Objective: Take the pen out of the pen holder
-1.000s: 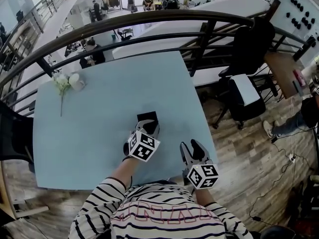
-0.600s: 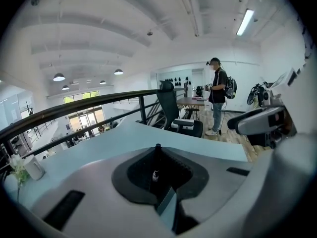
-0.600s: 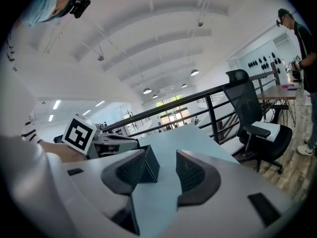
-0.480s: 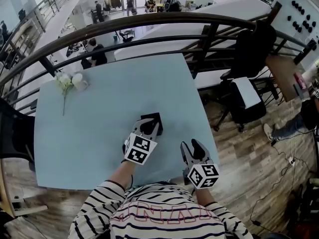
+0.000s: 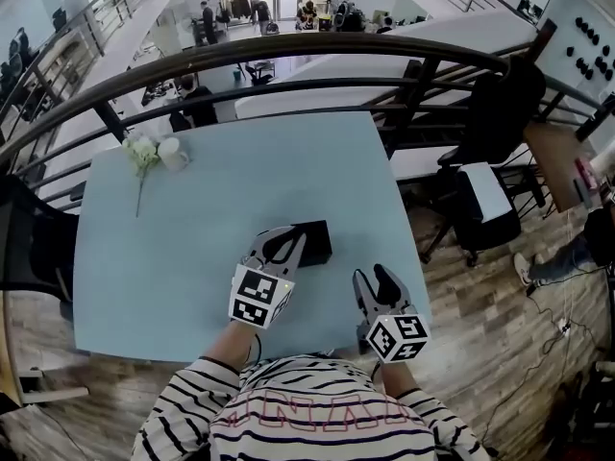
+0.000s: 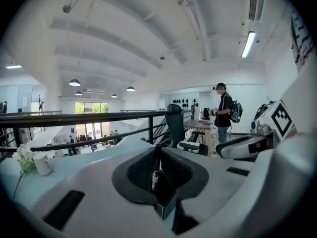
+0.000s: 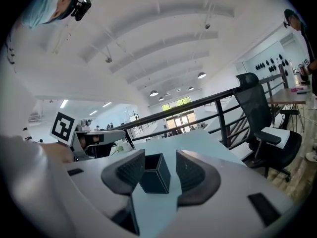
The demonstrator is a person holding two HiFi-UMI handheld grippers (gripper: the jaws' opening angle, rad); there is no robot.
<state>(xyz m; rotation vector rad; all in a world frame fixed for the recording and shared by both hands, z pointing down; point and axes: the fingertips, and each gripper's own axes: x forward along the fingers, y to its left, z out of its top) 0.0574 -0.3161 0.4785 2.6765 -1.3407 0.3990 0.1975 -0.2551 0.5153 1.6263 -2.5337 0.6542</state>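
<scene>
The left gripper (image 5: 286, 243) hangs over the black holder (image 5: 315, 241), which stands on the pale blue table (image 5: 192, 219) towards its near right part. In the left gripper view the jaws stand nearly together, clamped on a dark pen (image 6: 155, 175) with a white label. The pen is held upright between the pads. Its lower end hangs right over the holder's open top, whose corner shows in the gap below the jaws. I cannot tell whether the tip is quite clear of the rim. The right gripper (image 5: 370, 277) is low over the table's near right corner, just to the right of the holder and apart from it. Its jaws are spread and hold nothing. In the right gripper view the holder appears beyond them on the bare tabletop, framed by the two pads without touching either that I can see. The person holding both grippers wears a striped top (image 5: 288, 411). At the far left corner of the table lie some white flowers (image 5: 142, 150) with a small white cup (image 5: 174, 154) just beside them. A dark railing (image 5: 317, 41) curves behind the table. A black office chair (image 5: 485, 113) stands to its right on the wooden floor (image 5: 480, 305). In the left gripper view a person with a backpack (image 6: 223, 113) stands at a desk further back.
</scene>
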